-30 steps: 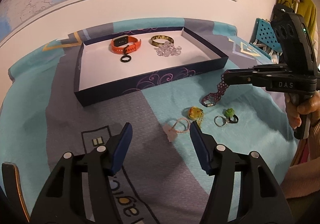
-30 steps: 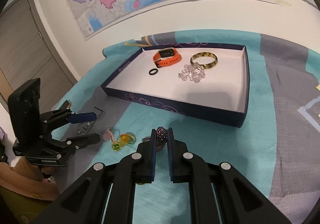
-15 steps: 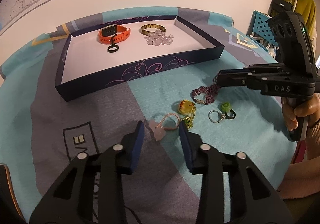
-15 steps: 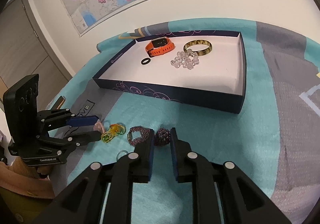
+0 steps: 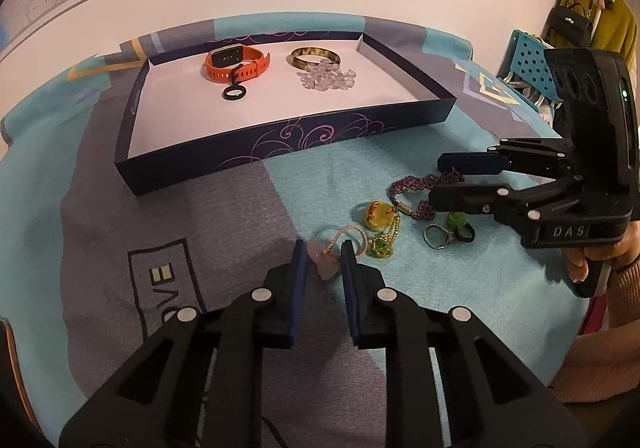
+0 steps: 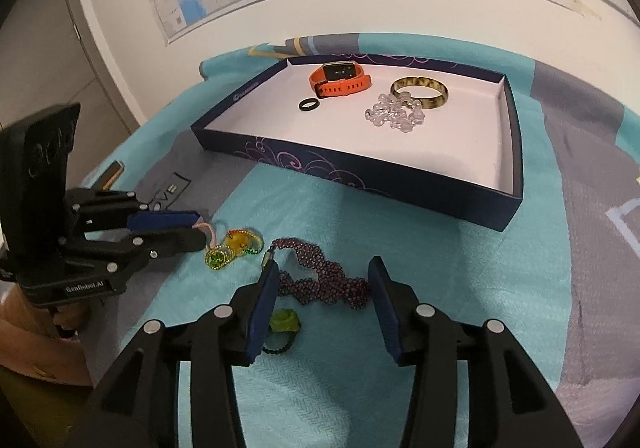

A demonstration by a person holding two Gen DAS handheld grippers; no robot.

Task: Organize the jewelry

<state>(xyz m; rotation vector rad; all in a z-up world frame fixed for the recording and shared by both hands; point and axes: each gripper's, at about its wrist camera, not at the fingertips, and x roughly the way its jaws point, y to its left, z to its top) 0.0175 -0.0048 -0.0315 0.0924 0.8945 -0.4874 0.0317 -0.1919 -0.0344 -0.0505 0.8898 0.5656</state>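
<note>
Left gripper (image 5: 324, 262) closing its jaws on the pink pendant (image 5: 325, 263) — the pads sit either side of the stone, with its cord (image 5: 347, 238) looping away toward 1 o'clock. Whether the pads press the stone yet I cannot tell. Right gripper (image 6: 324, 278) jaws opening, released; the purple beaded bracelet (image 6: 320, 280) lies slack on the blanket (image 6: 460, 288) between them, gripped by nothing.

Step in hand, as I judge it: pick up the pendant and carry it to the tray (image 5: 280, 152) at 12 o'clock. To do it well — finish the squeeze on the stone's body, not the thin cord, and lift straight up so the cord clears the amber pendant (image 5: 378, 214) and its gold-green chain (image 5: 386, 244) just beside it at 2 o'clock. A snag there would drag both along.

Count in the tray, four:
- one orange watch (image 5: 236, 62), at 11 o'clock
- one black ring (image 5: 233, 92), touching the watch strap
- one tortoiseshell bangle (image 5: 316, 58), at 12 o'clock
- one cluster of clear beads (image 5: 328, 78), against the bangle

Count loose on the blanket, four:
- one pink pendant
- one amber pendant with chain
- one purple bracelet
- one green charm on a key ring (image 5: 450, 230), at 3 o'clock

Two grippers, one hand (image 5: 600, 260) visible on the right handle
</note>
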